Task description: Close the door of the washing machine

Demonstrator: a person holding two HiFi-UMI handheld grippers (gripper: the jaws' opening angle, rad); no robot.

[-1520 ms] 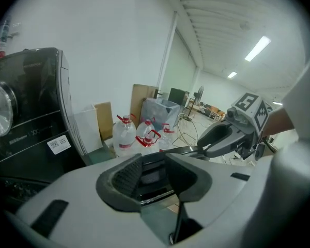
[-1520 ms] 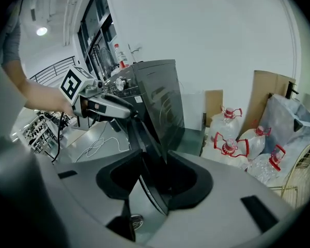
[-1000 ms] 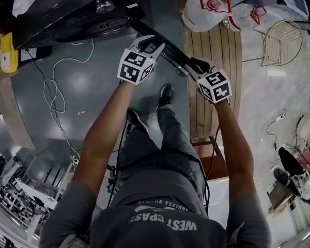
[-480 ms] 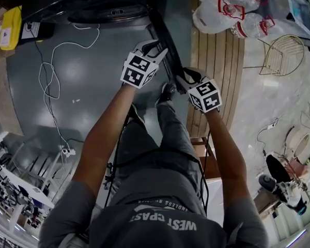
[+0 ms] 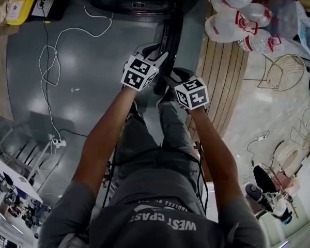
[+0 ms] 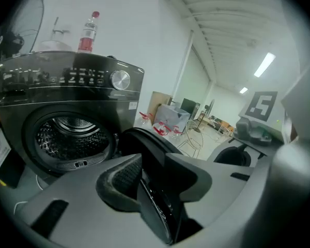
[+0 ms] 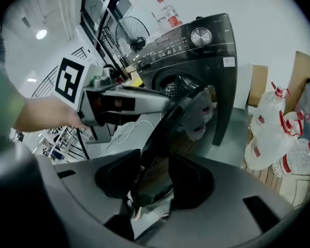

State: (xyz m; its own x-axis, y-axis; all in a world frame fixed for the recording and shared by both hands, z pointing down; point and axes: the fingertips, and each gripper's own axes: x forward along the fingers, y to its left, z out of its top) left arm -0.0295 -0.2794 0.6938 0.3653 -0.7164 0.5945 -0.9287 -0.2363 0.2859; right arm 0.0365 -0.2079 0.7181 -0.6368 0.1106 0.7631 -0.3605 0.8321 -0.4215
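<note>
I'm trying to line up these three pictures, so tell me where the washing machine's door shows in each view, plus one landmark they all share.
Head view: door upper centre, edge-on, a dark strip running down from the washing machine.
Left gripper view: door lower centre, dark, edge-on.
Right gripper view: door centre, slanting up to the right.
Shared landmark: water jugs with red handles, beside the machine.

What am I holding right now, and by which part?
The left tool clamps the washer door by its free rim. The right tool straddles that rim too, but its jaws have just been opening and seem loose on it.
</note>
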